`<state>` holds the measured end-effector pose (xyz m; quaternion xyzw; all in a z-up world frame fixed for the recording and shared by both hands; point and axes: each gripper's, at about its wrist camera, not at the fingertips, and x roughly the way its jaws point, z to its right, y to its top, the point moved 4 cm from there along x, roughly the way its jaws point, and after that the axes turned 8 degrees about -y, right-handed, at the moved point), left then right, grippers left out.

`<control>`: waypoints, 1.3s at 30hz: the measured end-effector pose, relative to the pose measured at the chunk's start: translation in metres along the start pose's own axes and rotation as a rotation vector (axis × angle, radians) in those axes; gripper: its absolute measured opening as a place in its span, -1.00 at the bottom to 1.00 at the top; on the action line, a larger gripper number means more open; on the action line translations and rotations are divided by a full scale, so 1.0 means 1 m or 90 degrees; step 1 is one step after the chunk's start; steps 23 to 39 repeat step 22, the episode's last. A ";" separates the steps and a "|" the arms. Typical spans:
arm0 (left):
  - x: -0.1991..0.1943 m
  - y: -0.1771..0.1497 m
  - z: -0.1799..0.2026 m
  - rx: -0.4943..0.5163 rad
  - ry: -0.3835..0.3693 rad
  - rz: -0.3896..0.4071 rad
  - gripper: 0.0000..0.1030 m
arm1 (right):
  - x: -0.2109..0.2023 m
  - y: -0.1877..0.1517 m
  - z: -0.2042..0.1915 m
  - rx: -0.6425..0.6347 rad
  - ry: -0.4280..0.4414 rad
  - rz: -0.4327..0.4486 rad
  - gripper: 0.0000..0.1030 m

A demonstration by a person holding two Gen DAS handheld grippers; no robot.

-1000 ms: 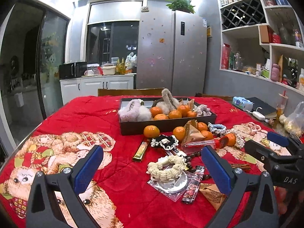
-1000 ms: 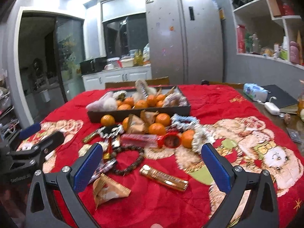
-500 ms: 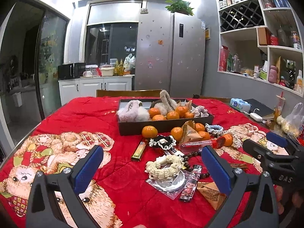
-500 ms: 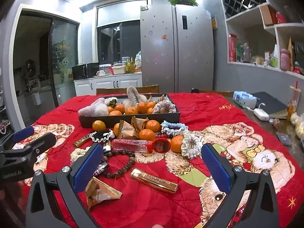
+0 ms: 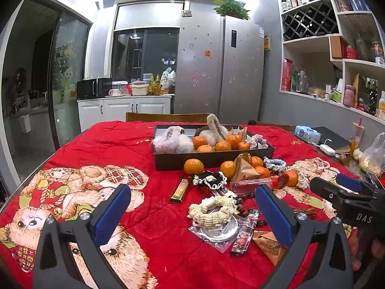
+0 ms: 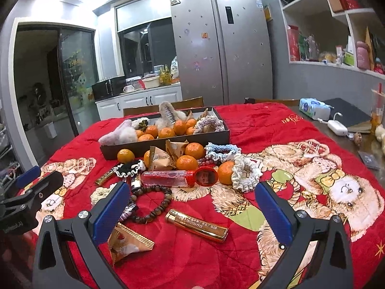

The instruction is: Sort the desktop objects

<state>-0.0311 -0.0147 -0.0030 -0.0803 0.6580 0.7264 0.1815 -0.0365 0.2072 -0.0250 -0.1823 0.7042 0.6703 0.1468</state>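
A dark tray (image 5: 216, 160) (image 6: 168, 144) with tangerines, fluffy hair clips and scrunchies sits mid-table on a red blanket. In front of it lie loose tangerines (image 6: 187, 162), snack packets (image 6: 157, 160), a clear bottle with a red cap (image 6: 173, 177), scrunchies (image 6: 245, 172), a bead bracelet (image 6: 150, 204), a gold lighter (image 6: 196, 224) and a second gold lighter (image 5: 180, 190). A cream scrunchie (image 5: 213, 210) lies near my left gripper (image 5: 192, 213), which is open and empty. My right gripper (image 6: 192, 213) is open and empty above the gold lighter.
A tissue pack (image 6: 314, 108), a dark notebook (image 6: 346, 114) and a white charger (image 6: 336, 126) lie on the bare table edge at right. A plastic bag (image 5: 374, 155) and a drink cup (image 5: 356, 134) stand there too. A chair back (image 5: 167, 116) is behind the tray.
Both grippers have risen and pulled back a little, so the table objects sit lower and slightly farther in view. Both stay open and empty.
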 end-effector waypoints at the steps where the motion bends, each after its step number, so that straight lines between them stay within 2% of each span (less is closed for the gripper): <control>1: 0.001 0.000 0.000 0.001 0.001 -0.002 1.00 | 0.002 0.000 0.001 0.005 0.000 -0.005 1.00; 14: 0.001 0.000 0.000 0.006 0.004 -0.003 1.00 | 0.005 -0.001 0.003 0.015 0.016 -0.024 1.00; 39: 0.002 -0.001 -0.003 -0.004 0.012 -0.007 1.00 | 0.003 0.000 0.002 0.014 0.030 -0.016 1.00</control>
